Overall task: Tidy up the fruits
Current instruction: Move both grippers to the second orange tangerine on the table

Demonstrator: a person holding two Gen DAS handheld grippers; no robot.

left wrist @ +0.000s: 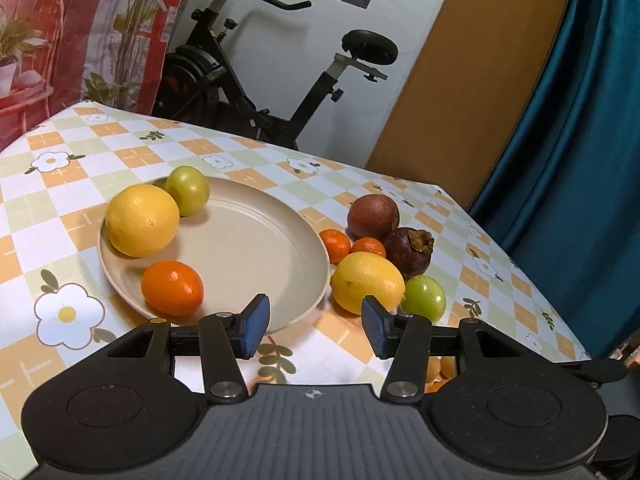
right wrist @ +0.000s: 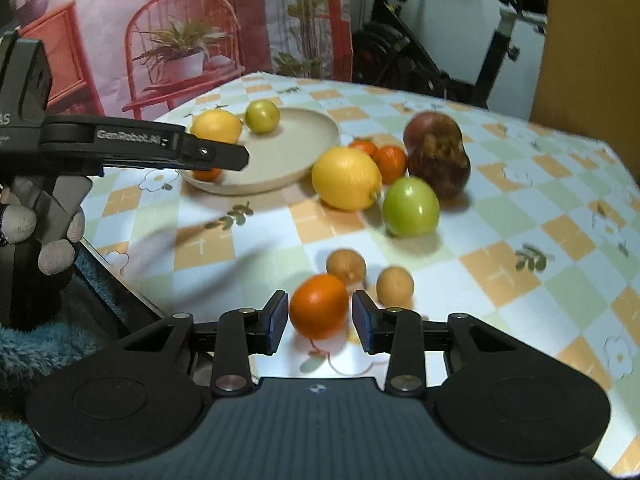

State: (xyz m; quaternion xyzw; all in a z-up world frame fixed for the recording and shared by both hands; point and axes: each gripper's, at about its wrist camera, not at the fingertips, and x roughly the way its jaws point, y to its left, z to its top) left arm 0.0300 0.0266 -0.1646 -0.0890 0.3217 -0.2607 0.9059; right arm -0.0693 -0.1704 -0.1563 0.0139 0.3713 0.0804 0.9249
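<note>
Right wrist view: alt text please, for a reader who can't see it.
The right gripper holds an orange between its blue pads above a checkered tablecloth. Beyond lie loose fruit and a beige plate bearing three fruits; the left gripper reaches in from the left.

Right wrist view is motion-blurred: the mangosteen [right wrist: 440, 164] and the passion fruit [right wrist: 430, 126] behind it smear into one dark mass, so their contact can't be judged. The left gripper's arm [right wrist: 160, 148] hides most of the orange [right wrist: 208, 174] on the plate [right wrist: 280, 160]. In the left wrist view two small tan fruits [left wrist: 440, 368] near the tablecloth's [left wrist: 100, 140] front edge show only as slivers behind the gripper's linkage.
</note>
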